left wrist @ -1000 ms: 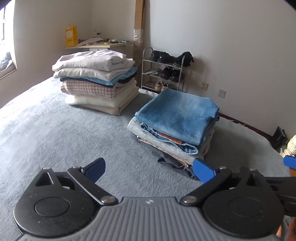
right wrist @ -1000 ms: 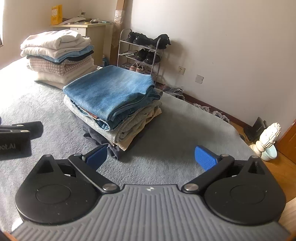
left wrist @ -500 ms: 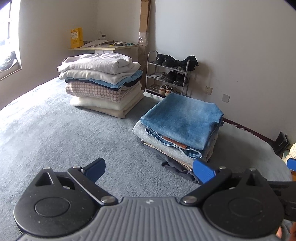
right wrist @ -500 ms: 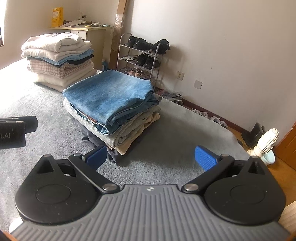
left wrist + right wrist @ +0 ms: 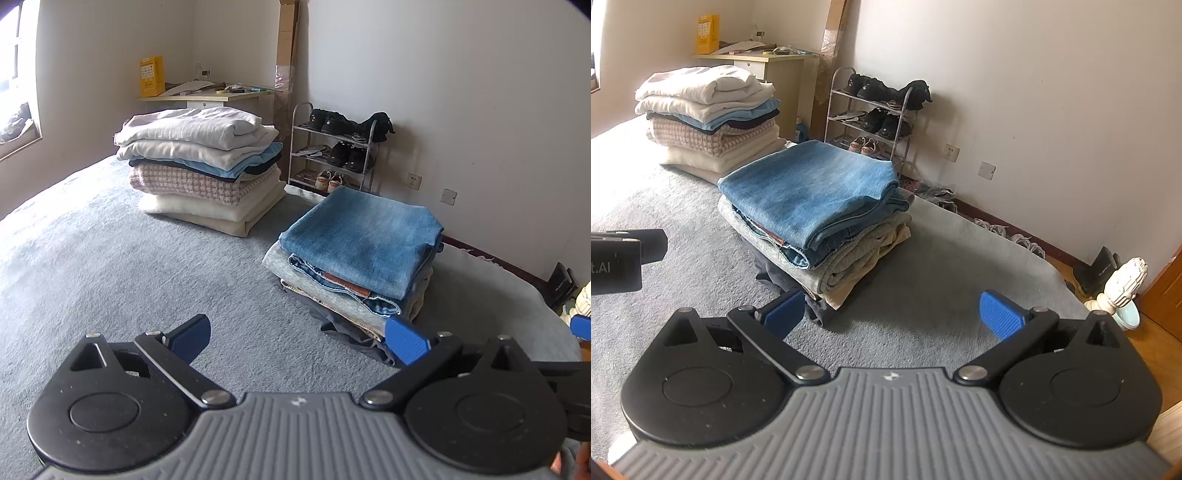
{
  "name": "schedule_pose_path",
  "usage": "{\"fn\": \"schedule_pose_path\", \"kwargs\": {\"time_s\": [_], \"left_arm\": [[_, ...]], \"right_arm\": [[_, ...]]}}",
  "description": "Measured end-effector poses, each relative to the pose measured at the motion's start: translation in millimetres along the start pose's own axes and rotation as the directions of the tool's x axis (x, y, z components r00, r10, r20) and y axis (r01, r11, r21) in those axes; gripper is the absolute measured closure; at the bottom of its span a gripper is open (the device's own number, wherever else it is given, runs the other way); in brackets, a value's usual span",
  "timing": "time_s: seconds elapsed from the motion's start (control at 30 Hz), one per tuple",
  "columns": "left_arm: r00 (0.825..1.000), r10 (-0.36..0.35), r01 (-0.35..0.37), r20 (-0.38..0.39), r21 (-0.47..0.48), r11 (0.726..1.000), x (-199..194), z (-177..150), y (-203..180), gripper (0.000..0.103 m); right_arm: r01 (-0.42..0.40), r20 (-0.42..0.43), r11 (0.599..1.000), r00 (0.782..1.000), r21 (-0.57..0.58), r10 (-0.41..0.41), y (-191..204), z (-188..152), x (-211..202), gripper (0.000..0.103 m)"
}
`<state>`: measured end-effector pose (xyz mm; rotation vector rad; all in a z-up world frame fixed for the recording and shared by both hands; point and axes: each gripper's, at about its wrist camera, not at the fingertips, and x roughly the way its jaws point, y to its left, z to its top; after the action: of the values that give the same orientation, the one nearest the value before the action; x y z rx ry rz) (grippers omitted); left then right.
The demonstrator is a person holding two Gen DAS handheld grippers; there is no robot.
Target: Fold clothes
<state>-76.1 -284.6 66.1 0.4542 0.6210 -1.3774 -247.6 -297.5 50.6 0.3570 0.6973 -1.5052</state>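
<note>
A stack of folded jeans (image 5: 364, 254) is seen on the grey blanket (image 5: 110, 266), ahead of both grippers and untouched. The left gripper (image 5: 299, 338) and right gripper (image 5: 892, 315) are held low, level, jaws spread wide, empty.

Grey bedspread (image 5: 110, 266). Near stack: faded blue denim jeans (image 5: 364, 236) seen on top, grey and beige layers beneath. At 11 o'clock, pink-white houndstooth knit (image 5: 192, 182) under light blue, white, cream folds. Blue gripper pads (image 5: 1001, 319), black arms.
</note>
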Motion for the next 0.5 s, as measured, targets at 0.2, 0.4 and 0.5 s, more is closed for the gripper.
{"fn": "schedule_pose_path", "kwargs": {"time_s": [0.2,0.4,0.5], "left_arm": [[1.0,-0.001,0.001,0.0,0.004,1.0,-0.7,-0.4,-0.2,0.002],[1.0,-0.004,0.004,0.004,0.005,1.0,-2.6,-0.1,0.0,0.002],[1.0,-0.004,0.004,0.004,0.004,1.0,-2.9,-0.1,0.5,0.002]], "right_arm": [[-0.001,0.0,1.0,1.0,0.0,0.001,0.1,-0.1,-0.1,0.001],[0.004,0.003,1.0,1.0,-0.001,-0.004,0.0,0.0,-1.4,0.001],[0.006,0.002,1.0,1.0,-0.002,-0.006,-0.1,0.0,-1.7,0.001]]}}
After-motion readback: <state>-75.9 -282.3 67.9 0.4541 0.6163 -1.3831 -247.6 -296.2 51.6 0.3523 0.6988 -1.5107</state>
